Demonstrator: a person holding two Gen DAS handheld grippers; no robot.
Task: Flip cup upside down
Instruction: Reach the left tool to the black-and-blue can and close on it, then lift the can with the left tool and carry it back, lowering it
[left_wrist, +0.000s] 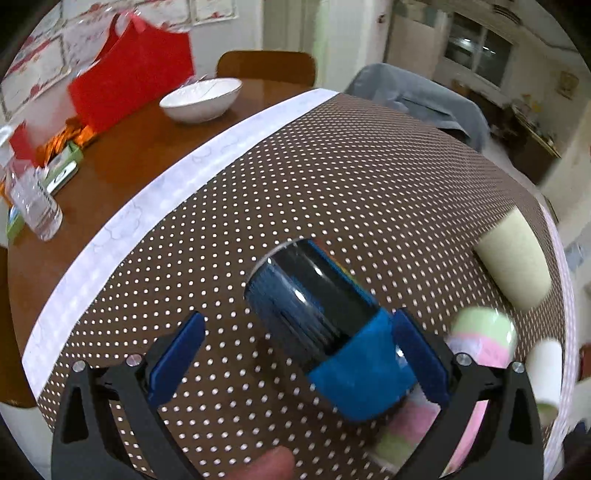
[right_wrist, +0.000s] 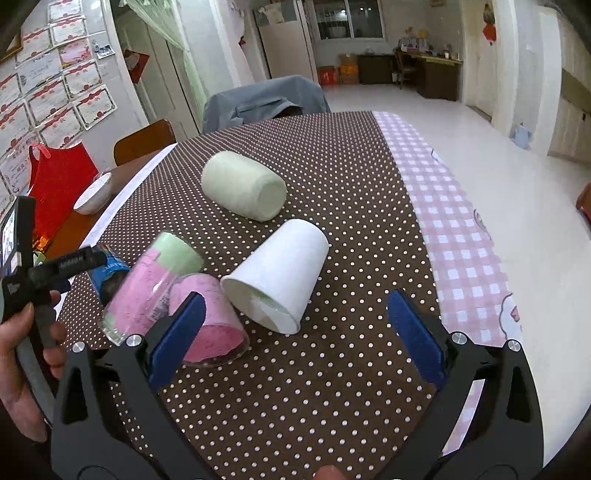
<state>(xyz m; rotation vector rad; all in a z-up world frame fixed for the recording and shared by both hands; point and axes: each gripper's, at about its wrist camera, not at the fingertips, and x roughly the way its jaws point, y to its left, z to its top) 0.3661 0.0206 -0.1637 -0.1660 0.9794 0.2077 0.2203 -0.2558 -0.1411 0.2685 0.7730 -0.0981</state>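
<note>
Several cups lie on their sides on the brown dotted tablecloth (right_wrist: 332, 387). A dark blue cup (left_wrist: 317, 314) with a bright blue band lies between my left gripper's (left_wrist: 299, 362) open fingers, against the right pad (left_wrist: 421, 358); the left pad stands clear of it. It shows partly hidden in the right wrist view (right_wrist: 107, 273). My right gripper (right_wrist: 295, 336) is open and empty, just in front of a white cup (right_wrist: 280, 273) lying with its mouth toward me. A pink-and-green cup (right_wrist: 151, 288), a pink cup (right_wrist: 210, 321) and a pale green cup (right_wrist: 243, 186) lie nearby.
On the bare wooden table beyond the cloth are a white bowl (left_wrist: 201, 98), a red bag (left_wrist: 129, 70) and a small clear bottle (left_wrist: 35, 203). A chair draped with a grey jacket (right_wrist: 264, 101) stands at the far edge. A pink checked cloth (right_wrist: 461, 240) covers the table's right side.
</note>
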